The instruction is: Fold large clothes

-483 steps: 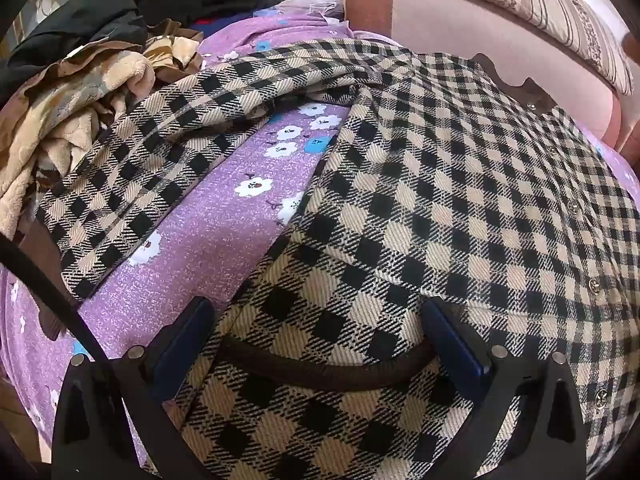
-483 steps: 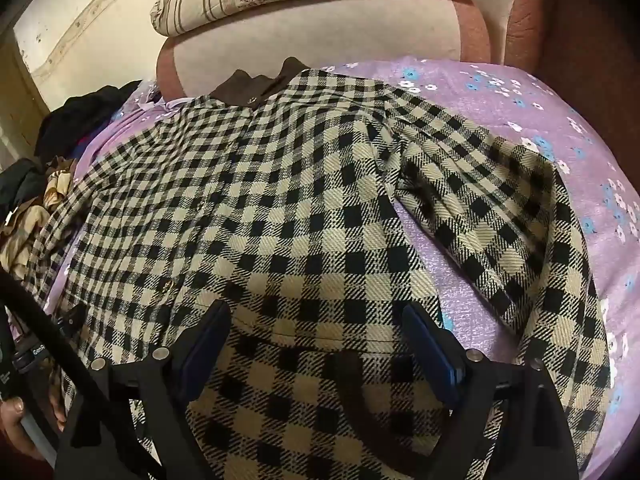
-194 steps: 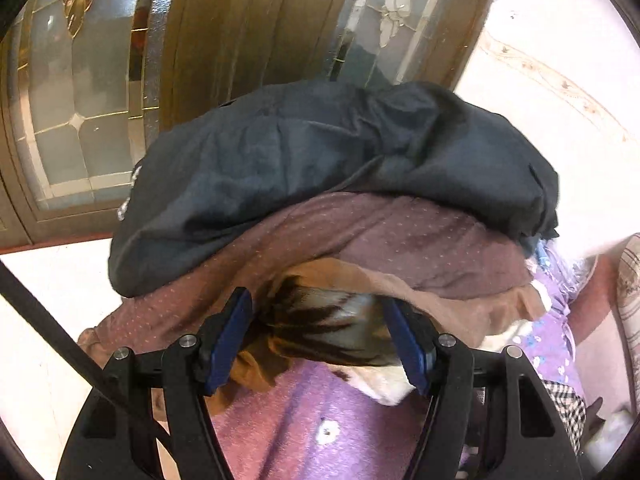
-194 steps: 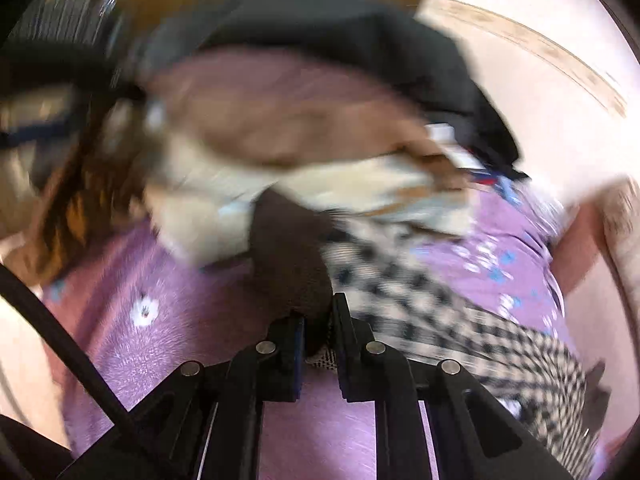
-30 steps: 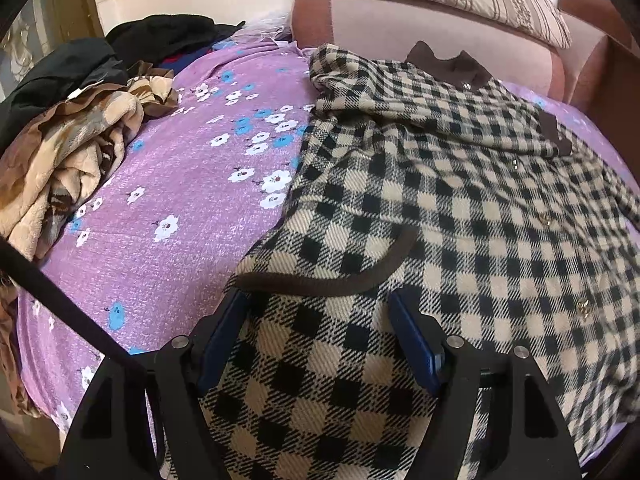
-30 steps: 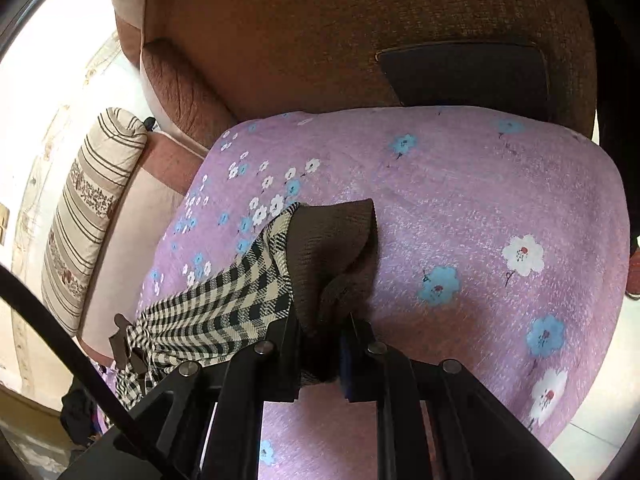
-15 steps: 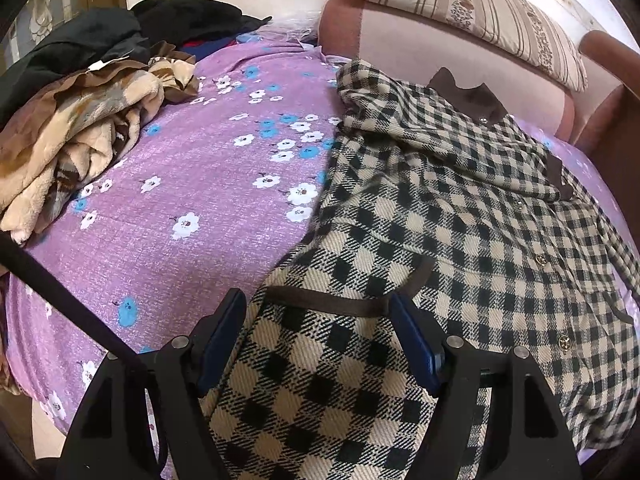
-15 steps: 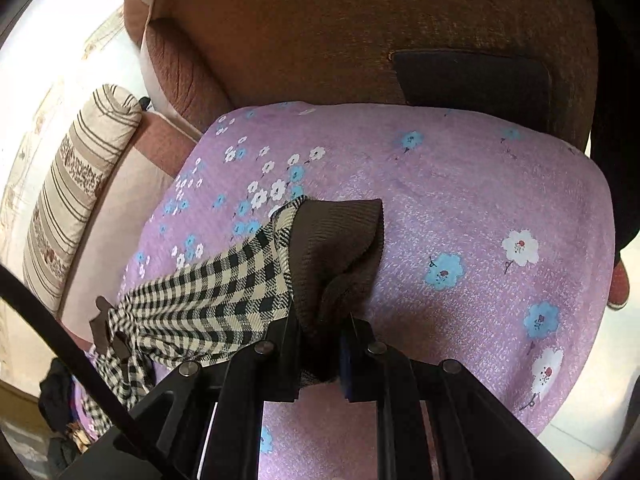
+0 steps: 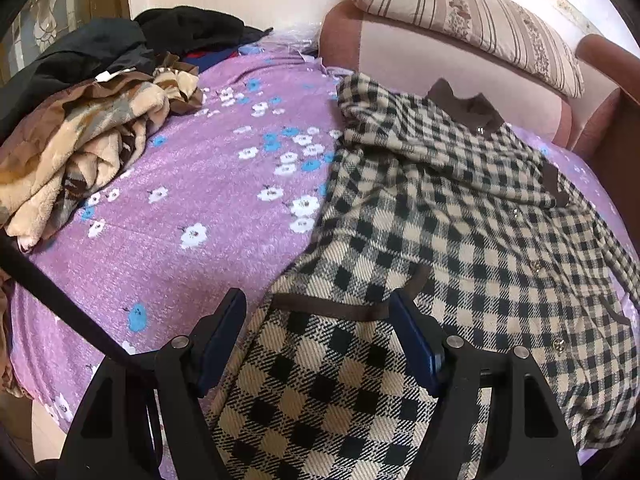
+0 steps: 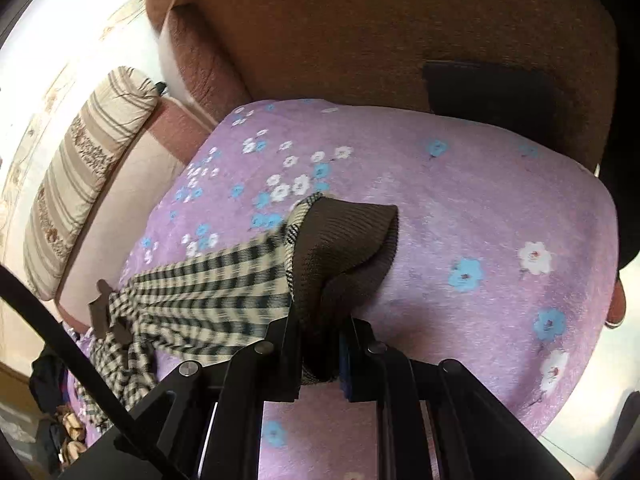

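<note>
Coat (image 9: 460, 216): black-and-cream check, heavy weave, w/ brown knit collar (image 9: 466, 106), brown cuffs and brown pocket trim (image 9: 332, 306); small metal buttons down the front; lies face-up, spread over the right half of a purple floral sofa cover, collar toward the backrest, hem toward the camera; near sleeve folded in across the chest, its brown cuff at the far side; other sleeve (image 10: 212, 296) stretched taut off the body, blurred, its brown cuff (image 10: 344, 240) bunched and pinched just above the cover.
</note>
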Available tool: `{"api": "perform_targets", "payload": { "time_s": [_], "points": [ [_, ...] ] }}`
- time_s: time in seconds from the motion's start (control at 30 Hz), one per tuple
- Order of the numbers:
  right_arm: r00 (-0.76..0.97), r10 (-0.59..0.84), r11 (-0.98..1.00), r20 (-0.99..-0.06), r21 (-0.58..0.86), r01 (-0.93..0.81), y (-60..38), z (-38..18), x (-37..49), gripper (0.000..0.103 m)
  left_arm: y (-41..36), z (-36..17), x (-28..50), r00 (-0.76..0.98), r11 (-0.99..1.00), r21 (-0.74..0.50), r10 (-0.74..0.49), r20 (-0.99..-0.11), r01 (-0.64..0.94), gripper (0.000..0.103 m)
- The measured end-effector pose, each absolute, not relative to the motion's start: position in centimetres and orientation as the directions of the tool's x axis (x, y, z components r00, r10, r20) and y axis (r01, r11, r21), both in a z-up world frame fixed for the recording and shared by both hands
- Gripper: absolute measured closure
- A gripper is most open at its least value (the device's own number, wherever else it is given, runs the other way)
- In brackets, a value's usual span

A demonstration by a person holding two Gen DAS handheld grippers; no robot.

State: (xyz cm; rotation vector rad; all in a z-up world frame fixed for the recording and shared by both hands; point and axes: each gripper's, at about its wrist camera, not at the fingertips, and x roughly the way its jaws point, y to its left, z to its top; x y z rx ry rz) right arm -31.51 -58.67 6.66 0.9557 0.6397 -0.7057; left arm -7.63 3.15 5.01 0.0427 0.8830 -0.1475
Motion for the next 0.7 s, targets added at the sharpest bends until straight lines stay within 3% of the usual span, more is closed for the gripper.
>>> {"api": "perform_targets", "payload": {
  "time_s": [0.13,0.3,0.7],
  "points": [
    [0.701,-0.195,0.427,-0.686,0.584,0.691,-58.1,9.5,-28.6,0.088,3.8,5.6,-7.7,0.641,0.990,-0.045,-0.119,-0.758,0.130,0.030],
    [0.739,-0.129,0.591,-0.661,0.547,0.593,-54.4,13.4,-21.1,0.088,4.3,5.9,-7.6,0.639,0.990,-0.064,-0.130,-0.758,0.126,0.030],
    [0.715,0.085,0.791,-0.694,0.484,0.375,-40.4,13.6,-3.7,0.088,5.2,5.9,-6.9,0.627,0.989,-0.094,-0.145,-0.765,0.113,0.030]
  ]
}}
